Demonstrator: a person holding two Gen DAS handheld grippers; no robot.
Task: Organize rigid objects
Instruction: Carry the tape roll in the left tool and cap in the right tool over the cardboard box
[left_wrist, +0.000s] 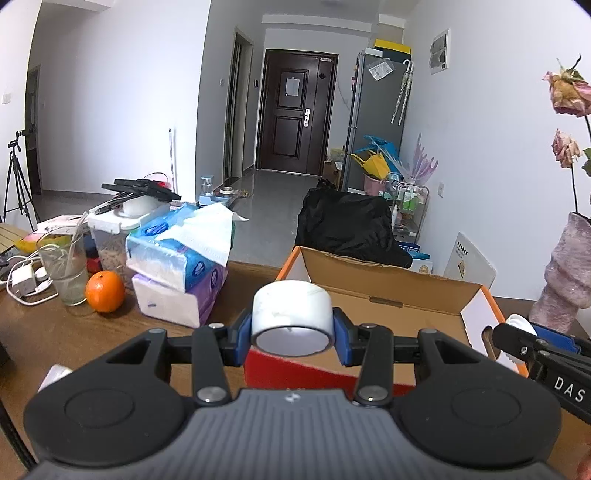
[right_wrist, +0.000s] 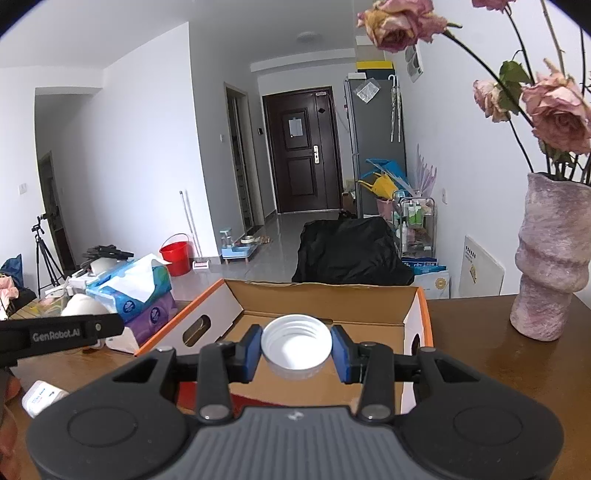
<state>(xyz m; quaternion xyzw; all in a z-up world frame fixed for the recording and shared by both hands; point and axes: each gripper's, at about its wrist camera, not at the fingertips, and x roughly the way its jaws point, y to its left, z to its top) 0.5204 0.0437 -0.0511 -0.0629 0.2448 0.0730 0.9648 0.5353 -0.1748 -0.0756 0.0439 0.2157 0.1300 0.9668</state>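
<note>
Above the open cardboard box (left_wrist: 373, 280) on the wooden table (left_wrist: 55, 332): left gripper (left_wrist: 293, 332) clamped on a white tape roll (left_wrist: 291, 314), right gripper (right_wrist: 297, 350) clamped on a white screw cap (right_wrist: 295, 345), open side up. Tissue packs (left_wrist: 177, 258) and an orange (left_wrist: 105, 291) left of box; pink vase (right_wrist: 550, 258) right.

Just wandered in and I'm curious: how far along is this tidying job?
Early, it seems. The cardboard box looks empty where its floor shows. In hand: the left gripper clamps a white tape roll and the right gripper a white screw cap, both near the box. Left: dropping both in.
</note>
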